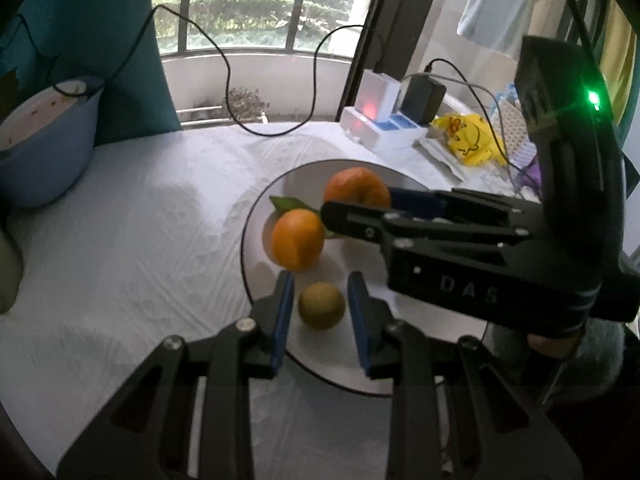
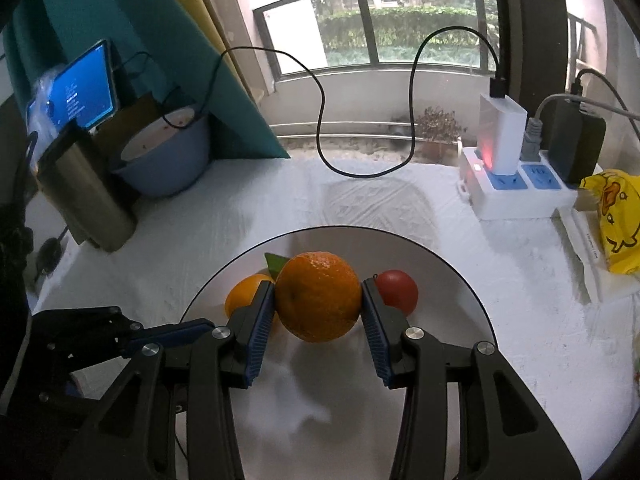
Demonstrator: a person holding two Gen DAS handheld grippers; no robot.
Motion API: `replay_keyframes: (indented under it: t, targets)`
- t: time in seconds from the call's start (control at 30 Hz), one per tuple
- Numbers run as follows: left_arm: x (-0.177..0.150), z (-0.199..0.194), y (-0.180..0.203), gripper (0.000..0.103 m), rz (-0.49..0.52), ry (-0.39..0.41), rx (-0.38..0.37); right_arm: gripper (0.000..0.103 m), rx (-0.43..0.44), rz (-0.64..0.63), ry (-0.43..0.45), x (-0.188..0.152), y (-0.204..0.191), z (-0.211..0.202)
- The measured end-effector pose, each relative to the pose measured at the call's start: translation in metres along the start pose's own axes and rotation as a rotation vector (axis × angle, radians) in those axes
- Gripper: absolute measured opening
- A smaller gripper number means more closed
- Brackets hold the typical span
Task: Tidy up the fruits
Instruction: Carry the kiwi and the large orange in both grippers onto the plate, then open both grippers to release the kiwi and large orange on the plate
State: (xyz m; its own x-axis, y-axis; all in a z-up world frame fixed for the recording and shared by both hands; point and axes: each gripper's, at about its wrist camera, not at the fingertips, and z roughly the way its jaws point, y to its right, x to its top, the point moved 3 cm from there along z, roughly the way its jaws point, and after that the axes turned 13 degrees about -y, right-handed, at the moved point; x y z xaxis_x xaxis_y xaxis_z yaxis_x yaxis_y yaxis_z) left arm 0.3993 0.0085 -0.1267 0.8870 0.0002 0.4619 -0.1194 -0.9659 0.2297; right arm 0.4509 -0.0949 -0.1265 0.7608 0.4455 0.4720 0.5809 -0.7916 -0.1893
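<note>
Placement step, by the look of it: right gripper clenched on large orange, pads pressed to both flanks, fruit carried just above centre of plate, between leafy orange and red fruit lying on plate. Left gripper closed about small greenish fruit, held between blue pads over near part of plate; clear of plate surface or resting on it, impossible to tell. Next move, probably: lowering each fruit onto bare plate area clear of neighbours, then easing jaws apart gently against rolling.
</note>
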Motion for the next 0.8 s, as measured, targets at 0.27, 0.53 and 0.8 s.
replay_keyframes:
  t: [0.27,0.53,0.8]
  targets:
    - [-0.002,-0.006,0.002,0.029,-0.004,0.009,0.008,0.048,-0.030,0.022,0.006,0.000,0.002,-0.006]
    - [-0.009,-0.029,0.011,0.031,0.006,0.051,0.010,0.048,-0.056,0.028,0.050,-0.009,0.002,-0.039]
    - [-0.018,-0.060,0.019,0.035,0.002,0.116,0.011,0.048,-0.084,0.033,0.080,-0.030,-0.006,-0.074]
